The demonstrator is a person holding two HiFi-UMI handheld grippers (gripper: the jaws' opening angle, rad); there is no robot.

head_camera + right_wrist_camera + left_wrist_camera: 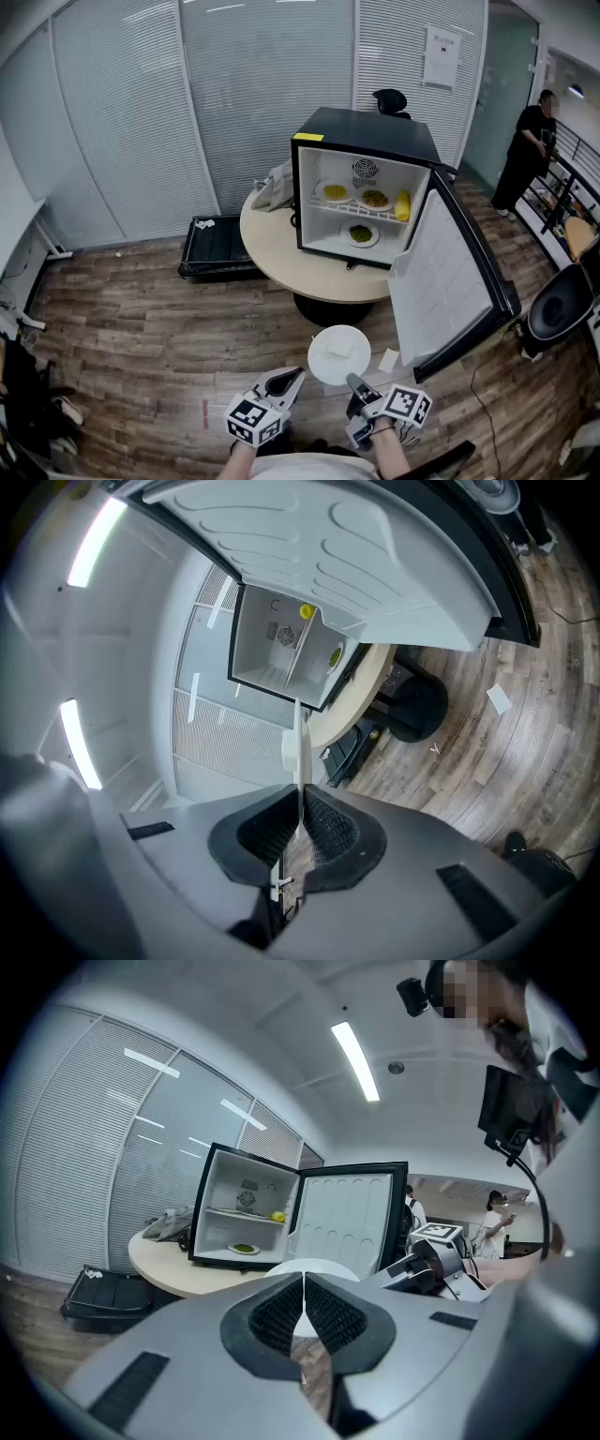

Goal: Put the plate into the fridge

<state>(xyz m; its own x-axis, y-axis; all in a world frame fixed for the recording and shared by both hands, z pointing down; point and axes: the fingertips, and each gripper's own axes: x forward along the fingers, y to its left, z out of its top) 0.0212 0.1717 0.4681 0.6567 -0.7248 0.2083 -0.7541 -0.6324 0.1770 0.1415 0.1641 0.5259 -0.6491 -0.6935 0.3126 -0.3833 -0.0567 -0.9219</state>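
So the fridge (366,141) sits on the round table (281,258) with its door (450,281) swung wide open, and there are dishes of food (361,234) on its shelves. The plate (339,354) is well short of the fridge, out over the floor (141,319), its rim pinched in the right gripper (354,382). The left gripper (292,377) has its jaws together on nothing, just beside the plate. I'd say the whole carry and placing is left to do

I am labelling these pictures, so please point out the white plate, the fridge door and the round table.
white plate (322,367), head view, bare part near its rim.
fridge door (441,281), head view, white inner lining.
round table (267,234), head view, bare top at its left side.
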